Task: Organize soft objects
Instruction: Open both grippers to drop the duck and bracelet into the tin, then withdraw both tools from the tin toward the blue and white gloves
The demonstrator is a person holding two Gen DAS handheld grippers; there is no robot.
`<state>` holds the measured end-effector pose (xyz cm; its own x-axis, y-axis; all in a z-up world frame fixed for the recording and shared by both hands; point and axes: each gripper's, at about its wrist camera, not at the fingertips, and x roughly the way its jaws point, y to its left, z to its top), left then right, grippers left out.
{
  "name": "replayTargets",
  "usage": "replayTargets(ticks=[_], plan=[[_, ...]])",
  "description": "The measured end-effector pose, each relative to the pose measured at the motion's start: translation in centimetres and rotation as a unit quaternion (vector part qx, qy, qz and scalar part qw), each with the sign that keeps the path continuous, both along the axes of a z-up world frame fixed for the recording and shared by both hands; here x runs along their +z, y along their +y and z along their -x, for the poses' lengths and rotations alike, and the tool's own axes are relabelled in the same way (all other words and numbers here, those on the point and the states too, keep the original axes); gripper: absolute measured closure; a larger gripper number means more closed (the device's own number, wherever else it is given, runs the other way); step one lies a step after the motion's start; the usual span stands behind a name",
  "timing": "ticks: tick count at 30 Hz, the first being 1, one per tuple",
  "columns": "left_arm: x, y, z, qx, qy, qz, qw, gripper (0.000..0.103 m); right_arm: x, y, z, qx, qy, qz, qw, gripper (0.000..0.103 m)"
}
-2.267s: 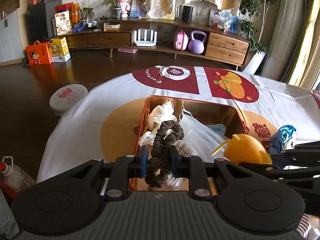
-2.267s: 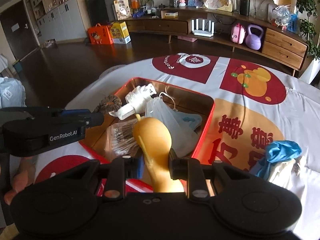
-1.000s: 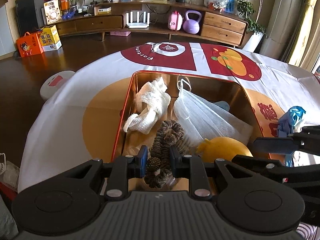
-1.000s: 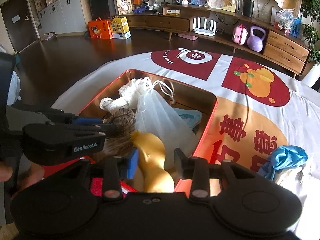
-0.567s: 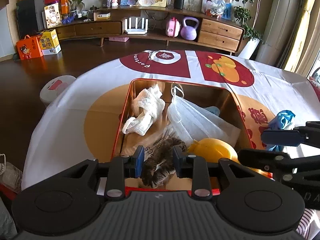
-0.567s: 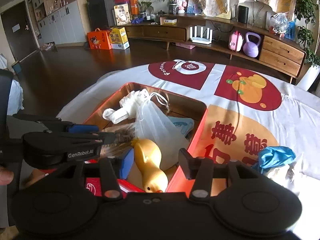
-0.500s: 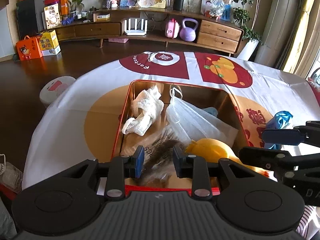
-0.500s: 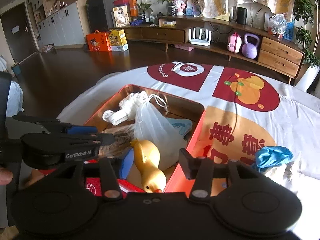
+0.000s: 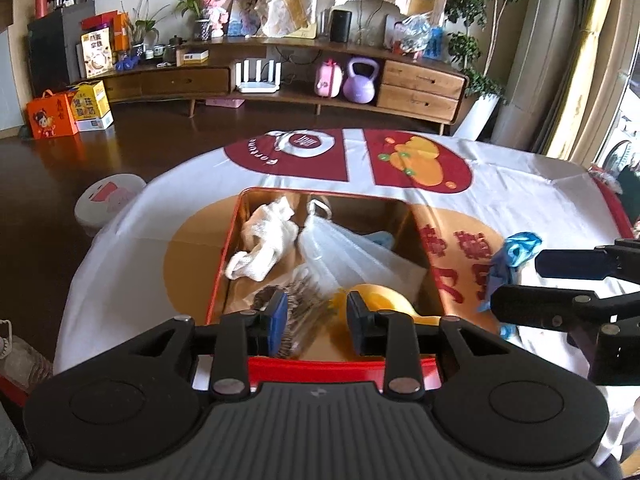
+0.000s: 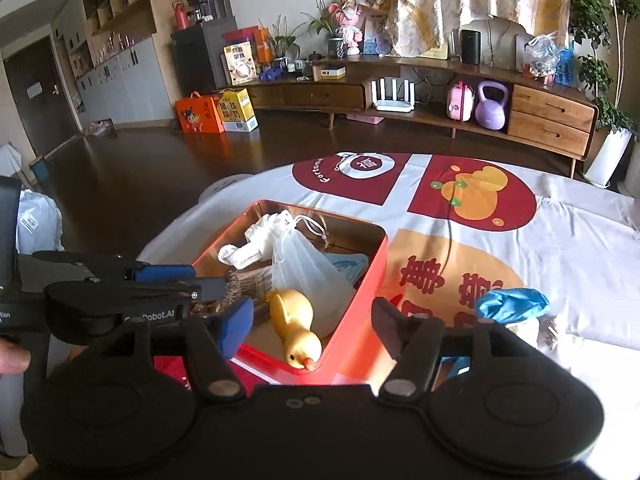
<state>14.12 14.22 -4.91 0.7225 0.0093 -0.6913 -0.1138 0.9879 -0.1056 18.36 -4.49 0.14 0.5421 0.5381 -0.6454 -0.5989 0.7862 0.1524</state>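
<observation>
A person stood over the table (image 9: 132,280), a gripper in each hand. The left gripper (image 9: 316,320) and right gripper (image 10: 312,320) were both opening, empty, above the red tin (image 10: 352,340) near the table's front edge. A second earlier they had gripped the brown scrunchie (image 9: 266,298) and yellow duck (image 10: 296,328), which now lay inside it. Both drops seemed finished; next, probably, the blue cloth (image 10: 508,304) beside the tin.

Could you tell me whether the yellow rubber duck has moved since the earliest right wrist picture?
Yes. The yellow rubber duck was clamped upright above the red tin; it now lies inside the red tin at its near corner, clear of the opening right gripper.
</observation>
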Motion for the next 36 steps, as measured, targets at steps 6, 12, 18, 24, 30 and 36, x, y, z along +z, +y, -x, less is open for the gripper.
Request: replayTargets(ticks=[6, 12, 18, 24, 30, 36], plan=[[1.7, -1.4, 1.5, -0.009, -0.031, 0.005, 0.9995, 0.039, 1.2, -1.7, 1.1, -0.002, -0.006, -0.015, 1.000, 0.030], [3.1, -3.2, 2.7, -0.023, -0.050, 0.006, 0.9985, 0.038, 2.4, -3.8, 2.2, -0.011, -0.021, -0.029, 0.999, 0.019], [4.1, -5.4, 3.6, -0.034, -0.068, 0.004, 0.9971, 0.033, 2.9, -6.7, 2.9, -0.028, -0.028, -0.040, 0.998, 0.010], [4.2, -7.4, 4.2, -0.043, -0.074, 0.001, 0.9963, 0.027, 2.7, -10.4, 3.1, -0.059, -0.031, -0.048, 0.997, 0.004], [4.0, -9.4, 4.3, -0.045, -0.079, -0.008, 0.9958, 0.020, 2.1, -13.4, 3.4, -0.079, -0.038, -0.045, 0.995, 0.000], [3.4, -11.4, 3.9, -0.058, -0.076, -0.005, 0.9954, 0.019, 1.1, -14.9, 3.7, -0.075, -0.050, -0.028, 0.996, 0.000]])
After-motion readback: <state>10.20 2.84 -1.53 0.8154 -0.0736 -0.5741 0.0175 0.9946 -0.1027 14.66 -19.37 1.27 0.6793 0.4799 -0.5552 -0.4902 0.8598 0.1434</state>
